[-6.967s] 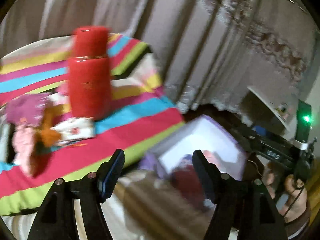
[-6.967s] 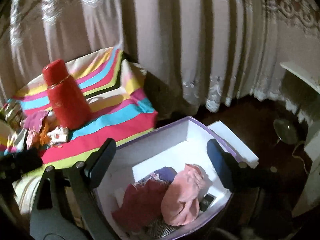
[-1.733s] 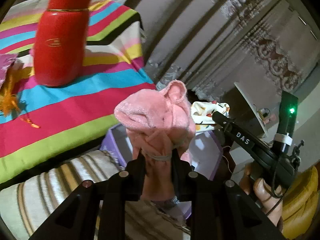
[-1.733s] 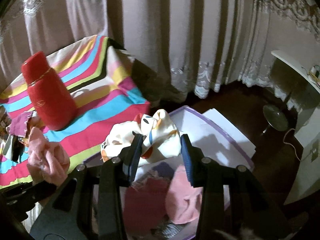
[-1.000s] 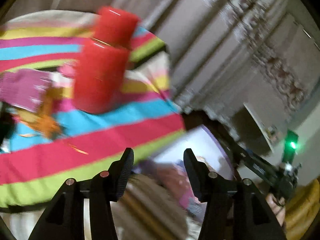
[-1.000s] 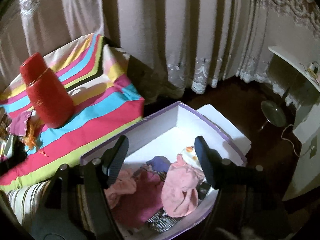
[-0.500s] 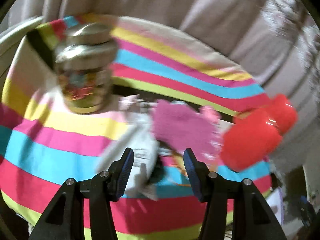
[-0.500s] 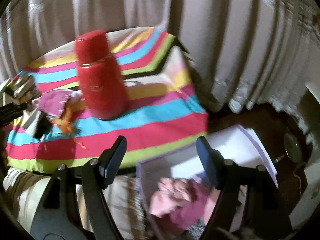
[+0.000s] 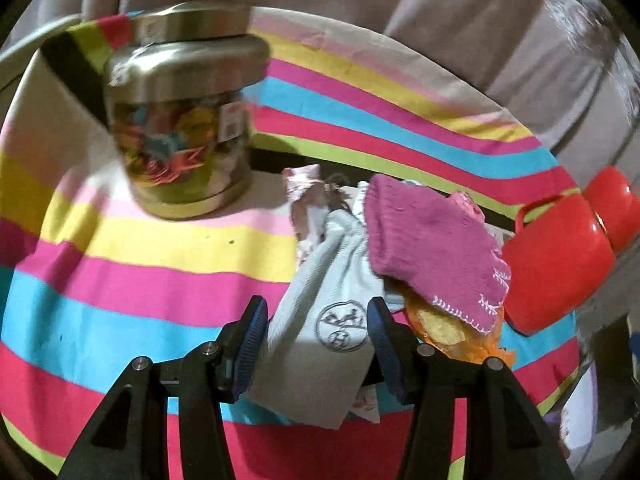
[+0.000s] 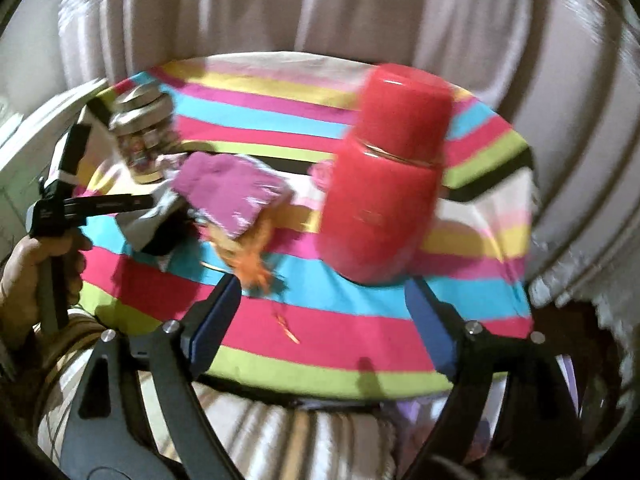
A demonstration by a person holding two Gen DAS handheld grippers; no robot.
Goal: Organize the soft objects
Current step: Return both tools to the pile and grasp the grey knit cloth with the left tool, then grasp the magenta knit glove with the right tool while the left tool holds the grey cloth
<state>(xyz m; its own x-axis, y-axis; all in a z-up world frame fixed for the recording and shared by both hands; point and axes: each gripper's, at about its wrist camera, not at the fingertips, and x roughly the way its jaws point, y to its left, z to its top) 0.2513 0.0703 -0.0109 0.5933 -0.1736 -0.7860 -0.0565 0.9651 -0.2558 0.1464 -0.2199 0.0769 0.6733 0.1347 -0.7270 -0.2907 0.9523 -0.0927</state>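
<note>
Step in hand: while both tools come in over the striped table (image 9: 120, 296), the job is picking the next soft item off the pile for sorting.
Left tool: the left tool (image 9: 316, 332) is parted and released, its two pads flanking the pale cloth pouch (image 9: 328, 312); the pouch sits between the jaws but I see no pinch on it yet.
Right tool: the right tool (image 10: 322, 320) is empty and its jaws are opening wider right now, with only bare striped cloth between them.
Where the soft things are: the pouch lies on the table, partly tucked under a purple knit cloth (image 9: 432, 248); an orange scrap (image 9: 452, 332) pokes out beneath that one.
Hard neighbours: a red flask (image 10: 384, 176) stands just beside the pile, and a steel-lidded jar (image 9: 180, 120) stands further back.
Next move, left: it looks like a squeeze on the pouch, then a lift that slides it out from under the purple cloth.
Next move, right: likely the purple cloth or orange scrap; it needs to steer around the flask.
</note>
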